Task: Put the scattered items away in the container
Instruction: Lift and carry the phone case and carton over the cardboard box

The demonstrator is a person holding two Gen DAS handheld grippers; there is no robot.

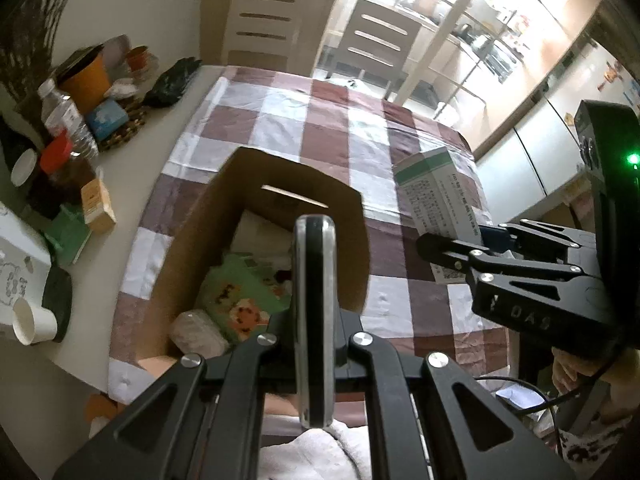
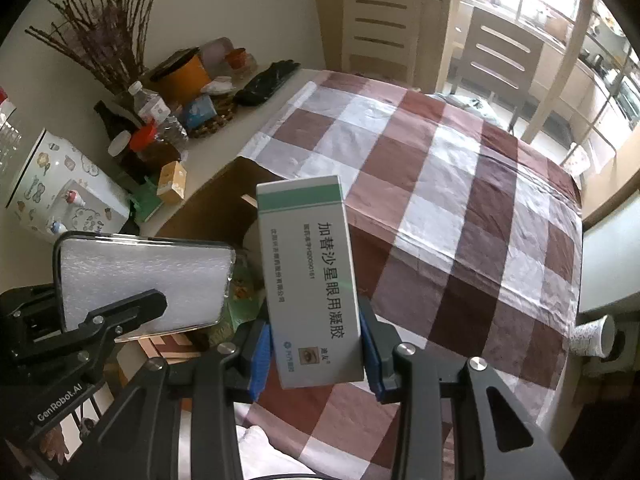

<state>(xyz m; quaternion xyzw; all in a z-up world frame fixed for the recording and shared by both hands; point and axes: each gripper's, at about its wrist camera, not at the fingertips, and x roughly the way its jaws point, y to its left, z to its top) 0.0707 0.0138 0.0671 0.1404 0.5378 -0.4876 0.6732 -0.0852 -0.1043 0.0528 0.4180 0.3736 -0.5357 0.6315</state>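
My left gripper (image 1: 315,344) is shut on a phone (image 1: 314,312), held edge-on above the near rim of the open cardboard box (image 1: 188,248). The phone's pale flat face also shows in the right wrist view (image 2: 144,280). My right gripper (image 2: 316,356) is shut on a white and green medicine carton (image 2: 310,276), held upright above the checked tablecloth just right of the box (image 2: 224,208). The carton also shows in the left wrist view (image 1: 436,196). The box holds a green printed packet (image 1: 236,300) and a white wrapped item (image 1: 198,332).
Clutter lines the table's left side: a water bottle (image 1: 66,120), an orange tub (image 1: 86,80), a small yellow box (image 1: 98,204), paper cups (image 1: 32,324), a printed canister (image 2: 60,188). Two chairs (image 2: 496,56) stand at the far edge. A patterned cup (image 2: 592,336) sits off the table's right.
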